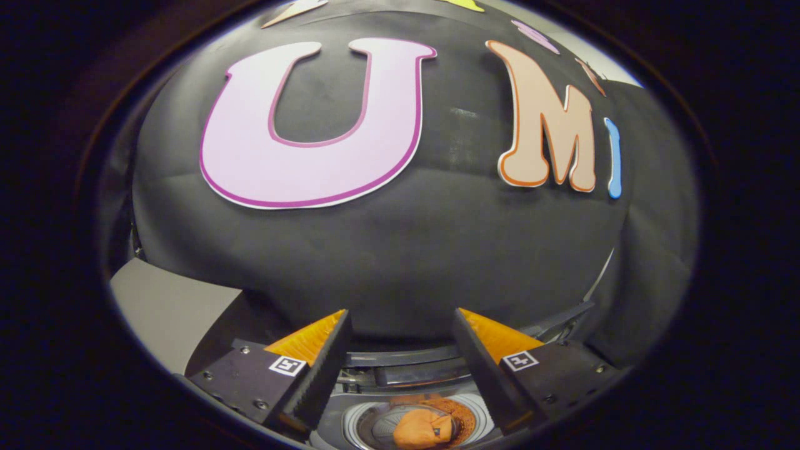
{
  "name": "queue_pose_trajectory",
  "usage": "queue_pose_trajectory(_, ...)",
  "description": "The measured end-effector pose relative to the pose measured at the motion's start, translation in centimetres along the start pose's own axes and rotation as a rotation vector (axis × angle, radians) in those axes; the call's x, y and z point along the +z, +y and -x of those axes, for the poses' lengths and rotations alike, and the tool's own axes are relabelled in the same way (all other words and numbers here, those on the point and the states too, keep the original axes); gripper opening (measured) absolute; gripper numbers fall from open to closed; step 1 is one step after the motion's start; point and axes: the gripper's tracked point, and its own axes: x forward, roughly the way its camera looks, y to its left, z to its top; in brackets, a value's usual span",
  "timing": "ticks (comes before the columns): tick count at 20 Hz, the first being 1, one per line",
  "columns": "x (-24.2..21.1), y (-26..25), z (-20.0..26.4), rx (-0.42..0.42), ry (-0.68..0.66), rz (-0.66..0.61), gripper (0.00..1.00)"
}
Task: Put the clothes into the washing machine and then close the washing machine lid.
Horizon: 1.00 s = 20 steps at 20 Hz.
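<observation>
My gripper [400,325] hangs above the washing machine [406,375] with its two fingers spread wide and nothing between them. Down between the fingers I see the round drum opening [375,425] of the machine. An orange piece of clothing [422,428] lies inside the drum. The machine's raised lid [406,356] shows as a dark curved band just beyond the fingers, standing open behind the drum.
The black cloth wall [400,250] rises close behind the machine. A grey flat surface [165,309] lies beside the machine, past the left finger. A fold of black cloth [650,294] hangs beyond the right finger.
</observation>
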Motion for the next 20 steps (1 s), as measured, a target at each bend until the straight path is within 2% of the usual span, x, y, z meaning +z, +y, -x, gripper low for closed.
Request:
queue_pose_trajectory(11,-0.57,-0.11,-0.01,-0.013,0.025,-0.025,1.0)
queue_pose_trajectory(16,-0.92,0.18,0.05,-0.003,0.03,-0.107,0.98)
queue_pose_trajectory(20,-0.37,0.36,0.32,-0.005,0.026,-0.121,0.98)
